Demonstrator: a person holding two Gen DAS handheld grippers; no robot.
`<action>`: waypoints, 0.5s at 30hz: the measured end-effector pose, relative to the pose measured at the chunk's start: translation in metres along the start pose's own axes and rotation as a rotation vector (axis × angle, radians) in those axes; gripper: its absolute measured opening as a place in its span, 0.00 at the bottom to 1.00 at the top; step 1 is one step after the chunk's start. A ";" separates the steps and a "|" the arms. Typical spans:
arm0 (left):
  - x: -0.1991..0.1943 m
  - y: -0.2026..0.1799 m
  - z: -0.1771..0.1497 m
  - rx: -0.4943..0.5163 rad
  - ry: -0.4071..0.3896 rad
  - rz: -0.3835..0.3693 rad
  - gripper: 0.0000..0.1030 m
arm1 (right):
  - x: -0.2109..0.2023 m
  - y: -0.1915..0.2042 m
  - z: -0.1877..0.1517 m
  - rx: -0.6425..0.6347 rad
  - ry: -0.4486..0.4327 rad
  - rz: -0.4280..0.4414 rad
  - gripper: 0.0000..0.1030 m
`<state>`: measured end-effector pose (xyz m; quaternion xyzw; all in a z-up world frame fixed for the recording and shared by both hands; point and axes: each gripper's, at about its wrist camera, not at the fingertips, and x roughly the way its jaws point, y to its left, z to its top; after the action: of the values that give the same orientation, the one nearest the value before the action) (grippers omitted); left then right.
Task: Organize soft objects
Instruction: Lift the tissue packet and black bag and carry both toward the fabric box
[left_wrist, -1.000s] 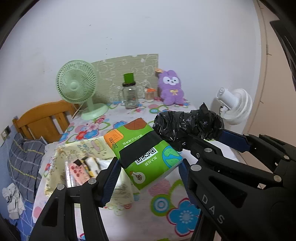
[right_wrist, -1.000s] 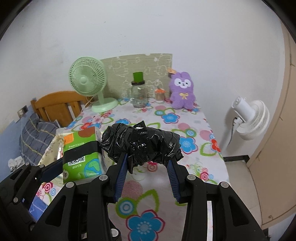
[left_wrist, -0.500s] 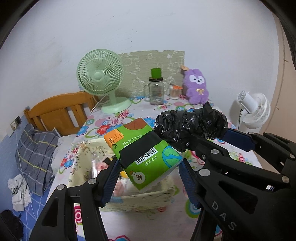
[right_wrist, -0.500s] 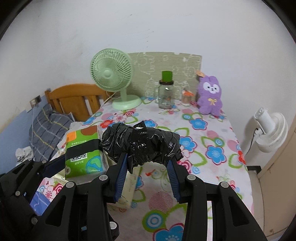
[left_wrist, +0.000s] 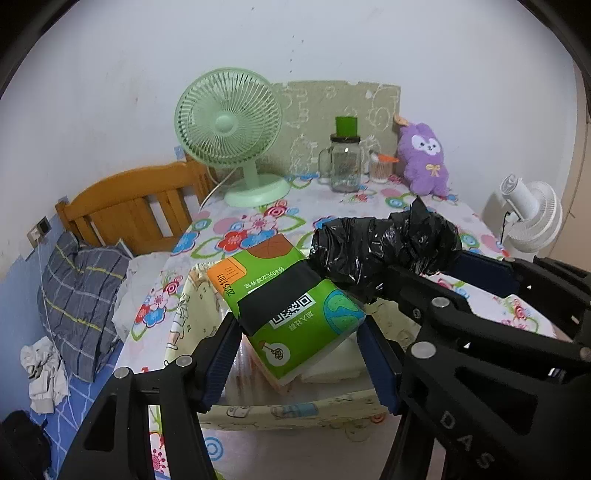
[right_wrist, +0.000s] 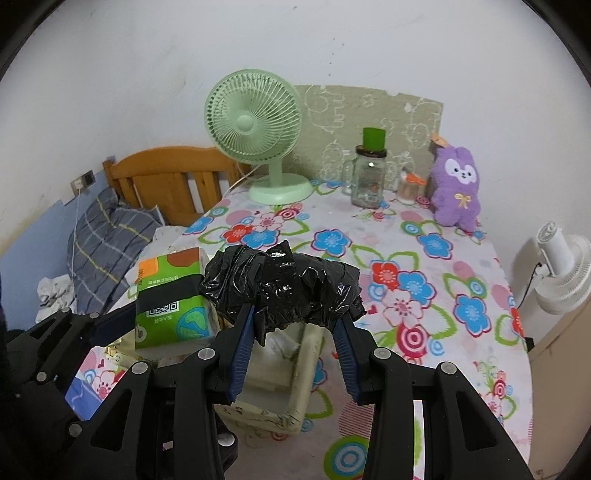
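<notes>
On a flower-print tablecloth (right_wrist: 436, 280), a green desk fan (right_wrist: 255, 122), a glass jar (right_wrist: 369, 177) and a purple plush rabbit (right_wrist: 456, 184) stand along the far wall; a white fan (right_wrist: 563, 273) sits off the right edge. Nearer, a cream storage box (left_wrist: 291, 410) lies below both tools. The left gripper (left_wrist: 299, 354) pinches a green tissue pack (left_wrist: 284, 306), tilted, above the box. The right gripper (right_wrist: 295, 339) clamps a crumpled, glossy black plastic bundle (right_wrist: 284, 288) just right of it.
</notes>
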<state>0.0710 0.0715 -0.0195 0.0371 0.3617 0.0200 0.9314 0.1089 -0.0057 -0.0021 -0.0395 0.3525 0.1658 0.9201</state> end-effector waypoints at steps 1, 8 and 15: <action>0.003 0.002 -0.001 0.000 0.007 0.001 0.64 | 0.004 0.002 0.000 -0.002 0.007 0.004 0.44; 0.025 0.010 -0.008 0.003 0.062 -0.017 0.64 | 0.023 0.007 -0.005 -0.005 0.050 0.043 0.44; 0.039 0.014 -0.016 -0.008 0.113 -0.041 0.69 | 0.037 0.010 -0.012 -0.008 0.090 0.055 0.44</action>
<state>0.0890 0.0890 -0.0565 0.0247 0.4144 0.0042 0.9097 0.1240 0.0118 -0.0351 -0.0411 0.3937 0.1908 0.8983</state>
